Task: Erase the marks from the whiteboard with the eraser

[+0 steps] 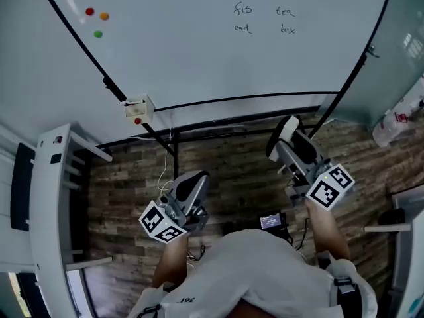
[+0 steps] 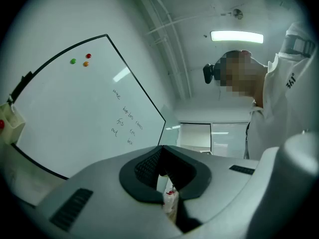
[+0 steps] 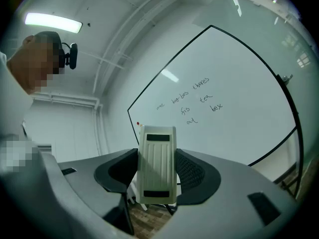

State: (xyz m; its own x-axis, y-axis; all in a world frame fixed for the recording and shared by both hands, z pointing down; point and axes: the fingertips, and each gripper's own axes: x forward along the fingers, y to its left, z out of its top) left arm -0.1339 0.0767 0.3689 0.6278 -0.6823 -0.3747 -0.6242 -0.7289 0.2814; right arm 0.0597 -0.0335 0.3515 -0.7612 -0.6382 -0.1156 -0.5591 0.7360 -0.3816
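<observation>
The whiteboard [image 1: 199, 52] stands in front of me, with several handwritten words [image 1: 265, 8] near its top right. In the right gripper view the same words [image 3: 192, 101] show on the board [image 3: 234, 123]. My right gripper [image 1: 286, 144] is held low, below the board's bottom edge and apart from it. It is shut on the white eraser [image 1: 287, 130], which stands upright between the jaws [image 3: 157, 166]. My left gripper [image 1: 191, 185] hangs lower at the left, shut with nothing in it [image 2: 164, 176].
Red [image 1: 89, 11], orange [image 1: 104, 16] and green [image 1: 98, 34] magnets sit at the board's upper left. A small white box [image 1: 138, 108] hangs on the frame's lower left corner. A white rack [image 1: 56, 197] stands left, a plastic bag [image 1: 401, 114] right.
</observation>
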